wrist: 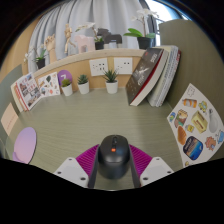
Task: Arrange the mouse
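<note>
A dark grey computer mouse (113, 157) with an orange mark on its wheel sits between my two fingers. Both magenta pads (86, 156) press against its sides. My gripper (113, 162) is shut on the mouse and holds it over the green desk top (95, 118), near the desk's front part.
A lilac round mat (24, 143) lies to the left. A colourful picture card (196, 122) lies to the right. Leaning books (155, 75), two small potted plants (110, 79) and a wall socket (124, 65) stand at the back. An open booklet (30, 91) leans at back left.
</note>
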Demonstrator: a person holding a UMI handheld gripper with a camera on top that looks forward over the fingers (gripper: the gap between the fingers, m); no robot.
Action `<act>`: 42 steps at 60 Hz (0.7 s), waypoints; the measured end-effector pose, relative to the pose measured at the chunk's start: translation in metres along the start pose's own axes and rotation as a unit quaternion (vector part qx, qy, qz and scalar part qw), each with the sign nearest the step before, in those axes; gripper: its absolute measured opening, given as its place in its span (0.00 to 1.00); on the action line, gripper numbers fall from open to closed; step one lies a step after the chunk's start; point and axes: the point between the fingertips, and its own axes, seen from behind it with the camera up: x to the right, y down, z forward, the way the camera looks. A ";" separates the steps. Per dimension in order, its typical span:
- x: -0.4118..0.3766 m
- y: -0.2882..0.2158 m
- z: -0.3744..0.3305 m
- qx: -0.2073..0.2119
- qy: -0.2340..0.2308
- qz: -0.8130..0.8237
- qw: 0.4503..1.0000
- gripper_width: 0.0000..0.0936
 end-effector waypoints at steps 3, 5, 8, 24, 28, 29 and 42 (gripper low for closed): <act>0.002 -0.001 0.002 -0.001 0.006 -0.001 1.000 0.56; 0.002 -0.001 0.002 -0.001 0.010 -0.001 1.000 0.55; 0.003 -0.001 0.003 -0.001 0.015 0.003 1.000 0.53; 0.004 0.001 0.004 -0.028 0.032 0.010 0.999 0.40; 0.004 0.000 0.003 -0.039 0.043 0.011 0.998 0.37; 0.005 -0.001 0.003 -0.042 0.047 0.011 0.998 0.37; -0.036 -0.101 -0.056 0.031 0.107 0.029 0.993 0.37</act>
